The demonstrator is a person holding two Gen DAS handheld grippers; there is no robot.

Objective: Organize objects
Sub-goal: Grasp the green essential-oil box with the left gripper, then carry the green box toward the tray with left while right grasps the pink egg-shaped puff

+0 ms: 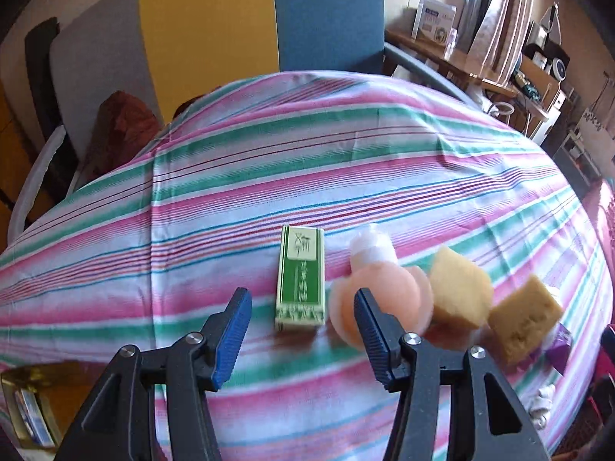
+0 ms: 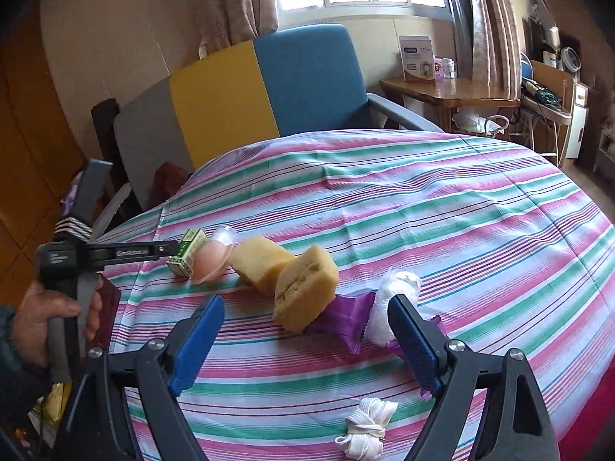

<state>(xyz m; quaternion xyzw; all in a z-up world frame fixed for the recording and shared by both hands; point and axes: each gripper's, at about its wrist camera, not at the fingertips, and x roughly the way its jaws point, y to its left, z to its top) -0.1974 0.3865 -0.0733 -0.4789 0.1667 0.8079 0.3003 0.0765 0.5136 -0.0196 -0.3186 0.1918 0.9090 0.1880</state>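
Observation:
On the striped tablecloth (image 1: 269, 161) a row of items lies: a green box (image 1: 300, 280) (image 2: 188, 251), a pink bottle (image 1: 388, 288) (image 2: 207, 265) with a clear cap, two yellow sponge blocks (image 1: 457, 292) (image 2: 305, 288), a purple packet (image 2: 351, 317) and a white mesh roll (image 2: 396, 288). My left gripper (image 1: 301, 294) (image 2: 175, 247) hovers open just short of the green box, its pads clear of it. Over the nearer sponge and the purple packet my right gripper (image 2: 307, 299) stands wide open, holding nothing.
A white cord bundle (image 2: 367, 428) lies near the table's front edge. A chair with a grey, yellow and blue back (image 2: 269, 84) stands behind the table. A wooden side table (image 2: 449, 94) with boxes is at the right. A gold tin (image 1: 34, 403) sits low left. A hand (image 2: 50, 319) grips the left tool.

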